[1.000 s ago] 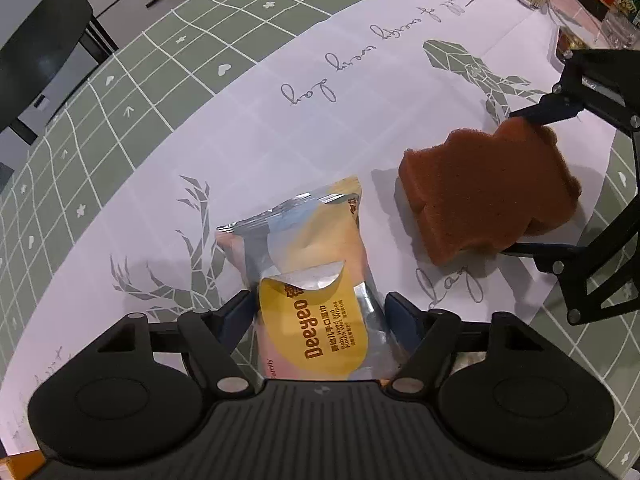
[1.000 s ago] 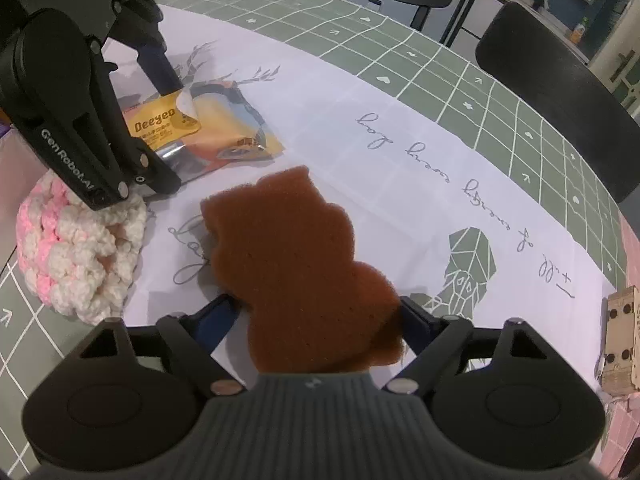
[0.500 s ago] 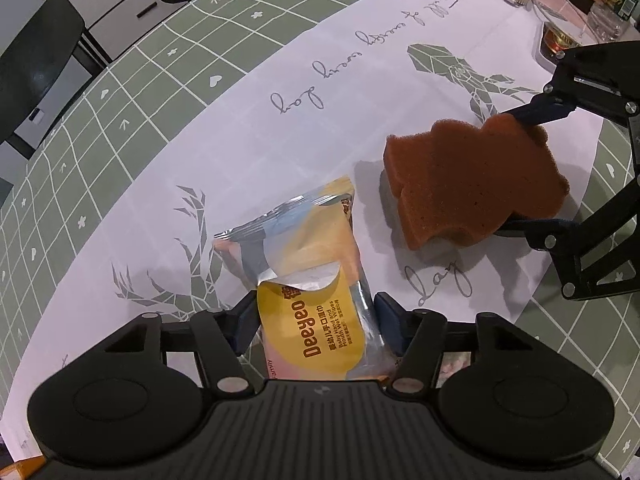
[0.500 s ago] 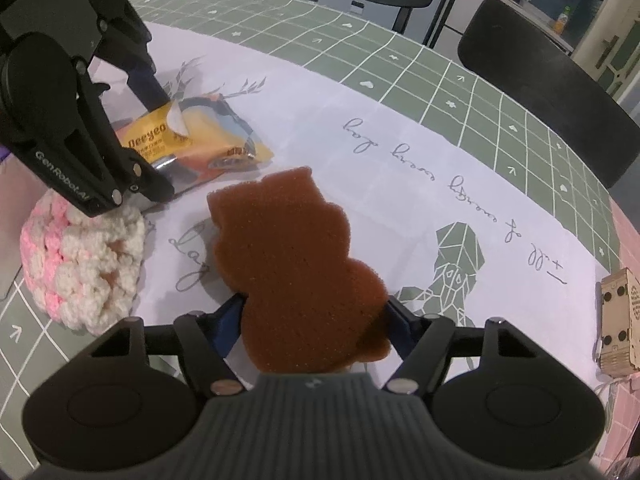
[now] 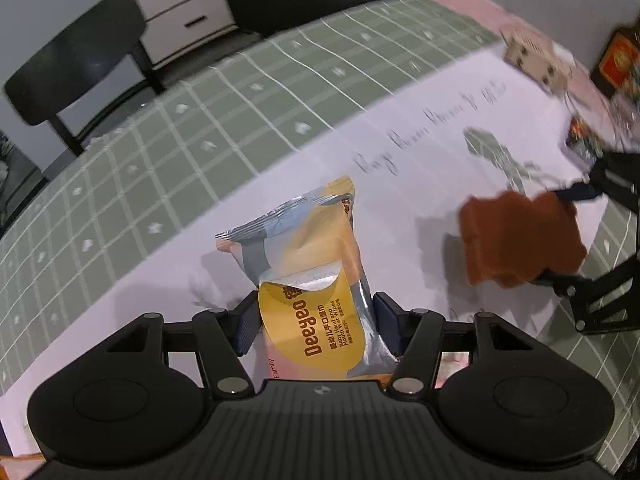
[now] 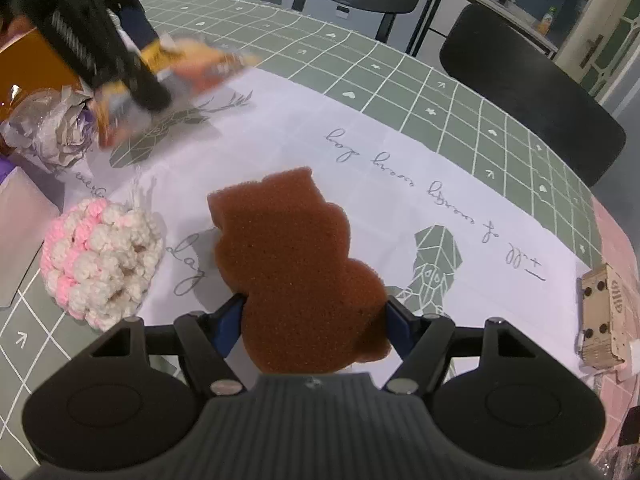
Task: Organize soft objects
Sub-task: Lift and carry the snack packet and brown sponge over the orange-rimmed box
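Observation:
A yellow and silver pack of wet wipes point(image 5: 304, 248) hangs clear of the white mat, with my left gripper point(image 5: 316, 316) shut on its lower end. The right wrist view shows that pack point(image 6: 200, 60) blurred at the far left, held up by the left gripper point(image 6: 132, 76). A brown bear-shaped sponge point(image 6: 296, 256) is pinched at its lower part by my right gripper point(image 6: 312, 316), just above the mat. In the left wrist view the sponge point(image 5: 516, 240) and right gripper point(image 5: 568, 236) are at the right.
A pink and white crochet ball point(image 6: 100, 264) lies left of the sponge. Crumpled paper point(image 6: 52, 132) and an orange box point(image 6: 28, 68) sit at the far left. A cardboard block point(image 6: 600, 316) is at the right edge. Black chairs point(image 6: 532, 88) stand behind the green checked tablecloth point(image 6: 400, 80).
Both grippers closed on their objects. The left gripper then rose with the wipes pack off the mat and away from the sponge. The sponge is raised slightly in the right gripper.

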The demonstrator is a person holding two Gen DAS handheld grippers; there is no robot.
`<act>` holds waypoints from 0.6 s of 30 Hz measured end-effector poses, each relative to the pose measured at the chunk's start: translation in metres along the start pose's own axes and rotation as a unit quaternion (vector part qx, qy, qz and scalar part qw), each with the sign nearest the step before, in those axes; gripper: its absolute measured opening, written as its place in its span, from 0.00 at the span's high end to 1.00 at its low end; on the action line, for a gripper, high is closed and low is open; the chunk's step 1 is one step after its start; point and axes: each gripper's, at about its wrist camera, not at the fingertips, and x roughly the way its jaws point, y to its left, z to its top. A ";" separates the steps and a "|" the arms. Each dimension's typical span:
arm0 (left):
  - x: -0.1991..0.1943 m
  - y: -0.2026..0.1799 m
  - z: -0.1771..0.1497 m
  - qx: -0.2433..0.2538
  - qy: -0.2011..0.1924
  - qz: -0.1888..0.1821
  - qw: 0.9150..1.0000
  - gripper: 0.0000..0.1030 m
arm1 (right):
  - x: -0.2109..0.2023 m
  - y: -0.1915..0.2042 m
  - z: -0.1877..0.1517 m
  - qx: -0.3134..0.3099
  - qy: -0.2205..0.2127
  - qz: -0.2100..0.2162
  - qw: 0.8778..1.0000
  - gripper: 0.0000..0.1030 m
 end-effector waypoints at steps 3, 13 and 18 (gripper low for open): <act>-0.016 0.012 -0.005 -0.010 -0.008 0.006 1.000 0.34 | -0.007 0.002 -0.001 0.000 0.001 -0.003 1.000 0.31; -0.079 0.033 -0.047 -0.013 -0.037 0.010 0.999 0.34 | -0.050 0.029 -0.034 -0.023 0.008 0.009 1.000 0.31; -0.114 0.047 -0.069 -0.022 -0.056 0.018 0.998 0.34 | -0.073 0.059 -0.053 -0.051 0.018 0.021 0.998 0.31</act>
